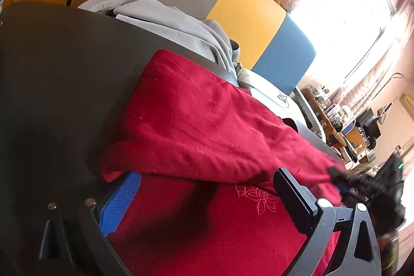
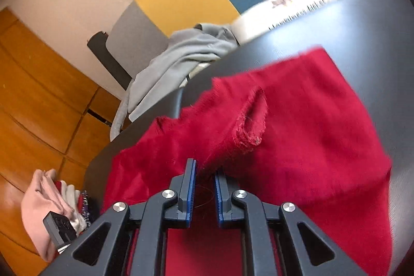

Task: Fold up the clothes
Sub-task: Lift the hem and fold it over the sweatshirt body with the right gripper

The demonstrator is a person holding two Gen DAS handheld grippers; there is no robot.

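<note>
red garment (image 1: 196,120) spread across frame centre on dark table (image 1: 57,84); soft, light, limp, best pinched at hem. left gripper (image 1: 207,201) spread wide over it; right gripper (image 2: 205,185) nearly closed, pinching its edge.

Surface: dark grey matte table (image 1: 64,74) is carrying everything.
Lying on it: crumpled crimson fabric garment (image 1: 196,126), reaching its far edge.

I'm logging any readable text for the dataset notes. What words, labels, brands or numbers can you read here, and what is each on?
Black print on the white paper behind the dark table: too blurred to read.
Items on the wooden shelf: labels too small to read.
Red garment: an embroidered flower only, no text.
No text can be read.
</note>
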